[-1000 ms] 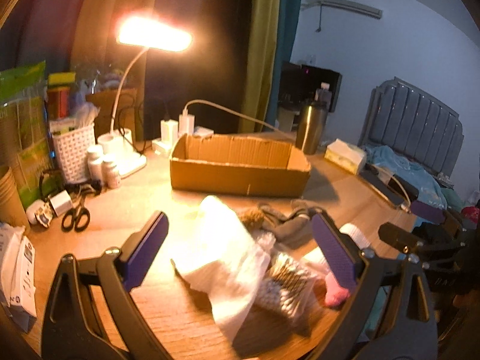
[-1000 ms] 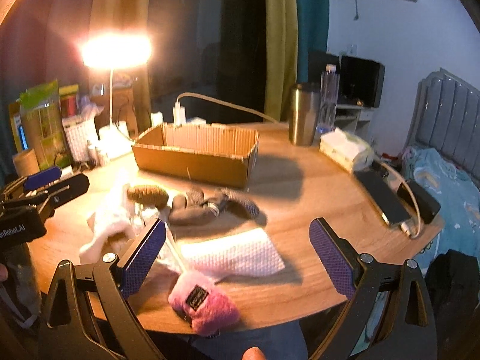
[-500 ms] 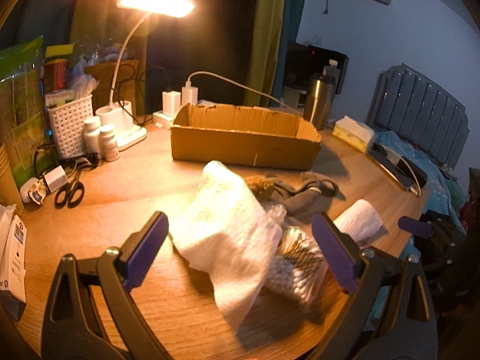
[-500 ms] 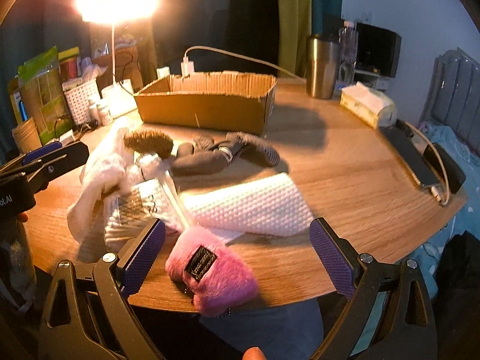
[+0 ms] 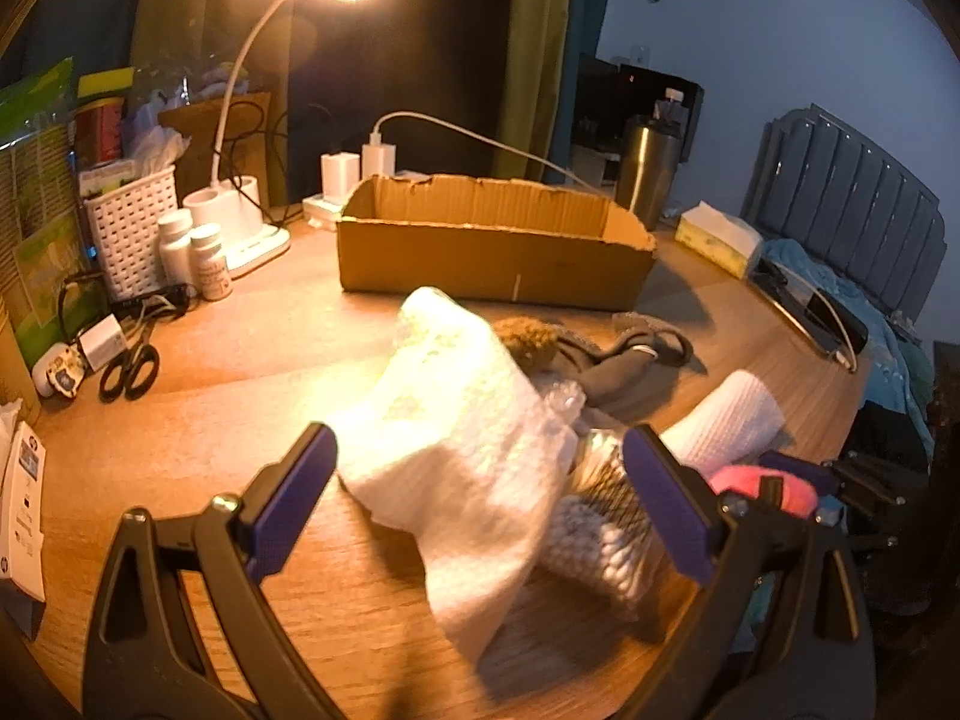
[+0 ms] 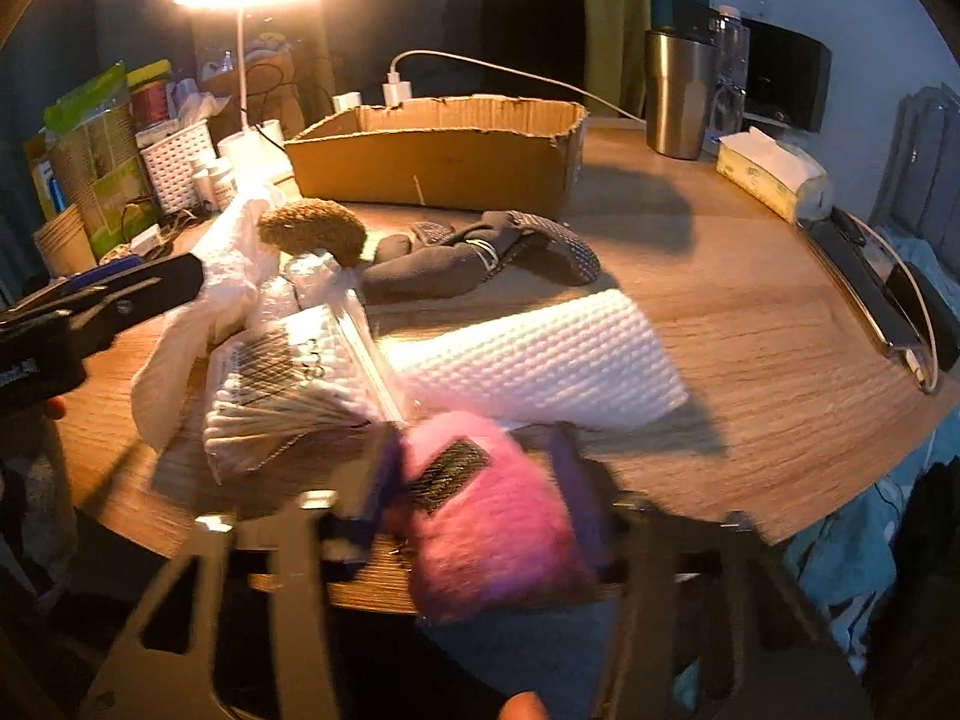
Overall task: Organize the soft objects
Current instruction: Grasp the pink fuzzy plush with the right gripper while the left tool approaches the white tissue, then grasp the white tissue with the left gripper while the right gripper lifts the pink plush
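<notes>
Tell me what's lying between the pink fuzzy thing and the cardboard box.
In the right wrist view: a white textured cloth, then dark socks, before the cardboard box.

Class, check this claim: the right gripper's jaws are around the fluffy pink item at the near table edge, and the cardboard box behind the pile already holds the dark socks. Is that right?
Not quite. The dark socks lie on the table in front of the cardboard box, not inside it, as the right wrist view shows. The right gripper is indeed around the fluffy pink item.
</notes>
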`<control>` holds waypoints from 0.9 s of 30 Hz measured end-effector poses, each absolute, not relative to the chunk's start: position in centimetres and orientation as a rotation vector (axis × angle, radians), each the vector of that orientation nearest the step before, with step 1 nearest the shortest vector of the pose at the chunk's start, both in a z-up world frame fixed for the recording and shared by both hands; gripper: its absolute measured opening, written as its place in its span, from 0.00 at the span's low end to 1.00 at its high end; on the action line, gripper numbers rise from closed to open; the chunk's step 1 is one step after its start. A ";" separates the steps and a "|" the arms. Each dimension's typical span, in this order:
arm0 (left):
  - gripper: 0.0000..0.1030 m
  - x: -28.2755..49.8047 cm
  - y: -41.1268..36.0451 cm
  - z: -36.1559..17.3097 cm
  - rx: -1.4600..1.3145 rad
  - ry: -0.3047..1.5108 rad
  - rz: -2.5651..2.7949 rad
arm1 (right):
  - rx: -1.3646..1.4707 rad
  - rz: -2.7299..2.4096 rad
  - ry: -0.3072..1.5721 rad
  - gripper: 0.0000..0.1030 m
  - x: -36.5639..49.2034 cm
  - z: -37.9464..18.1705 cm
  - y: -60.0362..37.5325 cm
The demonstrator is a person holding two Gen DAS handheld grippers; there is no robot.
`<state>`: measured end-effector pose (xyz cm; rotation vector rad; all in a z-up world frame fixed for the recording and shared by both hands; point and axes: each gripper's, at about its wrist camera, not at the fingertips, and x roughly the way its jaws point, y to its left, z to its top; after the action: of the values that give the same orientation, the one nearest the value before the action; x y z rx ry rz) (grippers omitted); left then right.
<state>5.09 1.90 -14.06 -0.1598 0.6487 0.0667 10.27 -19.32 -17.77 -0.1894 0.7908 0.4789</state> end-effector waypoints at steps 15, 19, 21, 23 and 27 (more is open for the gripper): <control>0.48 7.9 2.4 -15.4 -0.158 0.737 0.042 | -0.120 0.546 0.666 0.38 10.2 -13.7 -20.1; 0.32 8.2 2.3 -15.6 -0.162 0.758 0.036 | -0.104 0.539 0.639 0.38 10.7 -12.8 -20.5; 0.24 8.1 2.4 -15.4 -0.167 0.752 0.033 | -0.103 0.535 0.630 0.38 11.0 -12.5 -20.5; 0.18 7.9 2.4 -15.0 -0.166 0.738 0.028 | -0.099 0.535 0.622 0.38 11.3 -12.2 -20.6; 0.15 7.8 2.6 -14.3 -0.172 0.727 0.014 | -0.100 0.535 0.604 0.38 11.7 -11.8 -20.5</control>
<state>7.84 2.62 -14.26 -0.1722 0.7266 0.0145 11.68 -20.45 -11.76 -0.0996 0.6040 0.5353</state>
